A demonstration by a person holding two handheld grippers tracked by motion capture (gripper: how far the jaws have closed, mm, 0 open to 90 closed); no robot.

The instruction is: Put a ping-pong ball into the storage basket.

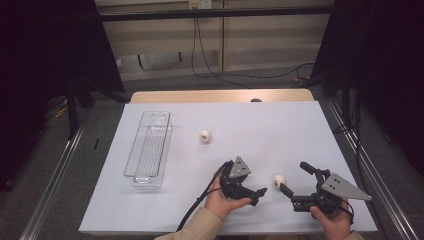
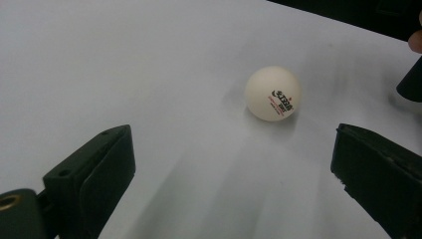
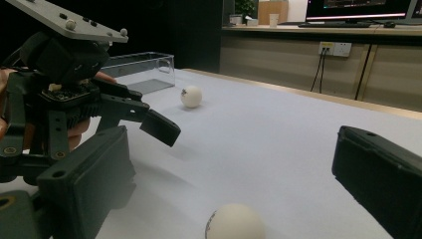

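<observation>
High view shows the near ping-pong ball [image 1: 279, 180] between both gaping tools, closest to the right tool [image 1: 297, 181], the left tool [image 1: 261, 193] just beside.

Table [image 1: 165, 210]: it carries everything in front of you.
Bin [image 1: 149, 149]: far to your left, running lengthwise away from you.
Far ball [image 1: 205, 135]: right of the bin, near mid-table.
Near ball [image 1: 279, 180]: between your two hand-held grippers.
Left hand-held gripper [image 1: 261, 193]: just left of the near ball.
Right hand-held gripper [image 1: 295, 179]: just right of it.
</observation>
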